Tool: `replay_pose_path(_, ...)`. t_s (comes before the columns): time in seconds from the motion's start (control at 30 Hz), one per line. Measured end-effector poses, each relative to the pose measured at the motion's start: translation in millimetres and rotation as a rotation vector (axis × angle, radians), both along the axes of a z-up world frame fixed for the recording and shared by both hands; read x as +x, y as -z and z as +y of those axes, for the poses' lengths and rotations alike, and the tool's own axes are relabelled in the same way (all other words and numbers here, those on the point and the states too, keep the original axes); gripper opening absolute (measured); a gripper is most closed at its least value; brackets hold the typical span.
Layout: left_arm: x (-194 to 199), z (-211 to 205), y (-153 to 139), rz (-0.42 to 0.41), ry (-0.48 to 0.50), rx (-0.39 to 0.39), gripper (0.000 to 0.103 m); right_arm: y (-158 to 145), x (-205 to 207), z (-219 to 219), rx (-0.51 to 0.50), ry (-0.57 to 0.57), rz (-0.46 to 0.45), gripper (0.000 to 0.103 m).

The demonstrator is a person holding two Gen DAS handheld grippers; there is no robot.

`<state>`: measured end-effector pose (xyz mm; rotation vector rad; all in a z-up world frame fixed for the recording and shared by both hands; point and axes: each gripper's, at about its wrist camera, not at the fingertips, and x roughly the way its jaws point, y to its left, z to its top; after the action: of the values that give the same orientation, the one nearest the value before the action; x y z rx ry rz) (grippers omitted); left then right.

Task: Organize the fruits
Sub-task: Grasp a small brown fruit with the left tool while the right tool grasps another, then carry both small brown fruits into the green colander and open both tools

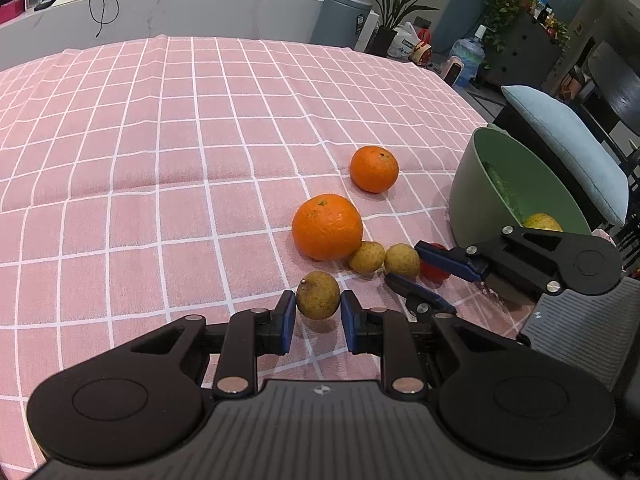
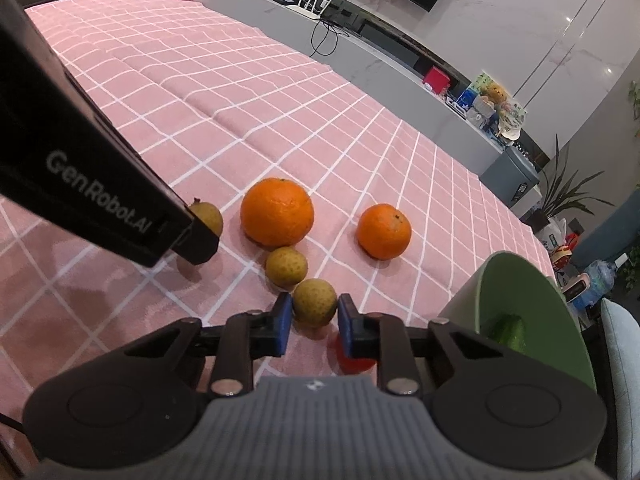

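Note:
My left gripper [image 1: 318, 308] is shut on a small brown-yellow fruit [image 1: 318, 295] held just above the pink checked cloth. My right gripper [image 2: 314, 318] has its blue pads against a second small brown fruit [image 2: 314, 303]; it also shows in the left wrist view [image 1: 404, 270]. A third small brown fruit [image 2: 287, 266] lies beside it. A large orange [image 2: 277, 211] and a smaller orange [image 2: 384, 231] sit further out. A red fruit [image 2: 352, 360] lies under the right finger. A green bowl [image 2: 500, 280] at the right holds a cucumber [image 2: 508, 332] and a yellow fruit [image 1: 542, 222].
The pink checked cloth [image 1: 160, 160] covers the table and stretches far to the left and back. A chair with a blue cushion [image 1: 568, 148] stands beyond the bowl. A grey counter [image 1: 180, 12] with clutter runs behind the table.

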<state>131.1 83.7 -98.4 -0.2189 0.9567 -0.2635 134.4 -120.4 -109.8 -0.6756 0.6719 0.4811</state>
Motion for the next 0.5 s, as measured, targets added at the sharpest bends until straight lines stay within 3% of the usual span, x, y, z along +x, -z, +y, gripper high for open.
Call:
replay_pose_path(0.27,-11.1,-3.3,-12.9,-0.03,-0.02,0.012,0.027,-37.1,-14.3,-7.5,0.062,-0.005,-0.065,0.02)
replay_pose_path(0.5,-13.9,-19.0,-48.3,-0.092,-0.024,-0.015,0.027,-78.5,-16.6,-31.1,0.128,0.027,-0.156,0.02)
